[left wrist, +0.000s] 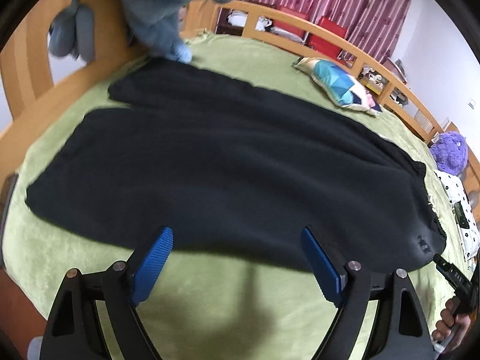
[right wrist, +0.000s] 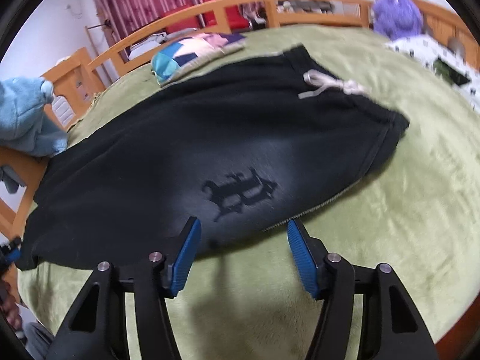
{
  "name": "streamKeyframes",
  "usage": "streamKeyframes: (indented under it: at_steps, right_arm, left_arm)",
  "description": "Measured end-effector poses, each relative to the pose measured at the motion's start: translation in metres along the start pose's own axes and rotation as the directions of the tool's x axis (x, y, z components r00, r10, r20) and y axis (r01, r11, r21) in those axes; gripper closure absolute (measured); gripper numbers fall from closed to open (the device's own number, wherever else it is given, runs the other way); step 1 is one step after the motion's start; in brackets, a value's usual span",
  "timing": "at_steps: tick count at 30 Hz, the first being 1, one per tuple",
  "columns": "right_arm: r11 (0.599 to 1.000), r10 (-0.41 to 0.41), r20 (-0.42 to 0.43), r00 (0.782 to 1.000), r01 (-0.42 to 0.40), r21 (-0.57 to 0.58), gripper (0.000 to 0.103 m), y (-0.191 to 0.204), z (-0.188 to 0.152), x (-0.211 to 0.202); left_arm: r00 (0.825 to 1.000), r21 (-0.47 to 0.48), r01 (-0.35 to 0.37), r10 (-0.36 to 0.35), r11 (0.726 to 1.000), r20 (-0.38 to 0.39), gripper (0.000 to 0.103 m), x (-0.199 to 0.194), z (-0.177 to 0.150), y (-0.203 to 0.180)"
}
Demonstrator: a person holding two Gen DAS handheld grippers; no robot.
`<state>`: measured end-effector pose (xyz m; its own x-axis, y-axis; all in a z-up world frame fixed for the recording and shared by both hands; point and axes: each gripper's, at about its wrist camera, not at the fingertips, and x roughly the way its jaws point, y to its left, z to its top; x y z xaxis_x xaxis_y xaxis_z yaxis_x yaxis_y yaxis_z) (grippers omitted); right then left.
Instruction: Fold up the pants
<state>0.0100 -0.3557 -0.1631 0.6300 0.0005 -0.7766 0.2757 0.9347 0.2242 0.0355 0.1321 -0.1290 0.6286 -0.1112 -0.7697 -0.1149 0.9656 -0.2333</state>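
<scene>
Left wrist: one black pants [left wrist: 210, 165], two legs, green blanket [left wrist: 240, 294].

From the left wrist we look low across the bed [left wrist: 210, 294] at the leg end of the black pants [left wrist: 210, 165]. From the right wrist we face the waistband end [right wrist: 354, 102]. Both views sit close and share the pants and patchwork pillow [left wrist: 339, 84].

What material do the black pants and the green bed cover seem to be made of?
The black pants look like soft matte knit, maybe fleece cotton: no shine, thick edges, a ribbed waistband. The green bed cover looks like plush fleece: its short fuzzy pile shows light and dark patches.
</scene>
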Motion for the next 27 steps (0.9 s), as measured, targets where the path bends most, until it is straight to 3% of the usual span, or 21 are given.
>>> streamKeyframes:
  at_steps: [4, 8, 12, 17, 18, 19, 20, 21, 22, 24, 27]
  right_arm:
    - [0.998, -0.006, -0.029, 1.0, 0.008, 0.06, 0.042, -0.019, -0.004, 0.019]
    - [0.985, 0.081, -0.066, 0.995, -0.07, 0.159, 0.037, -0.033, -0.004, 0.041]
    - [0.978, 0.106, -0.04, 0.994, -0.097, 0.187, 0.037, -0.033, 0.004, 0.049]
    - [0.974, 0.108, -0.048, 0.993, -0.096, 0.205, 0.036, -0.029, 0.017, 0.066]
    - [0.977, 0.097, -0.046, 0.994, -0.087, 0.194, 0.045, -0.027, 0.018, 0.067]
    - [0.981, 0.083, -0.042, 0.996, -0.074, 0.181, 0.061, -0.025, 0.02, 0.068]
    - [0.984, 0.069, -0.039, 0.997, -0.061, 0.168, 0.067, -0.024, 0.022, 0.068]
    - [0.985, 0.067, -0.039, 0.997, -0.06, 0.16, 0.078, -0.024, 0.023, 0.068]
    - [0.985, 0.074, -0.031, 0.997, -0.068, 0.159, 0.086, -0.026, 0.024, 0.066]
    - [0.984, 0.093, -0.004, 0.996, -0.091, 0.154, 0.09, -0.027, 0.027, 0.057]
    - [0.988, 0.119, 0.057, 0.991, -0.124, 0.09, 0.092, -0.018, 0.038, 0.031]
  left_arm:
    - [0.998, -0.036, 0.023, -0.025, 0.999, -0.059, 0.017, 0.017, -0.016, 0.02]
    - [0.995, -0.094, 0.054, -0.061, 0.994, -0.075, 0.017, 0.036, -0.021, 0.031]
    - [0.992, -0.157, 0.121, -0.126, 0.98, -0.021, 0.017, 0.04, -0.008, 0.034]
    - [0.991, -0.21, 0.094, -0.111, 0.973, -0.072, 0.018, 0.064, 0.006, 0.039]
    - [0.993, -0.22, 0.075, -0.094, 0.973, -0.076, 0.027, 0.067, 0.006, 0.041]
    - [0.994, -0.226, 0.059, -0.078, 0.972, -0.077, 0.038, 0.069, 0.006, 0.041]
    - [0.995, -0.223, 0.043, -0.061, 0.974, -0.075, 0.048, 0.07, 0.007, 0.043]
    - [0.995, -0.209, 0.044, -0.062, 0.977, -0.081, 0.082, 0.071, 0.01, 0.043]
    - [0.993, -0.191, 0.051, -0.07, 0.98, -0.096, 0.094, 0.072, 0.013, 0.043]
    - [0.992, -0.187, 0.091, -0.105, 0.978, -0.068, 0.094, 0.061, 0.022, 0.044]
    - [0.995, -0.12, 0.098, -0.099, 0.988, 0.001, 0.094, 0.038, 0.051, 0.033]
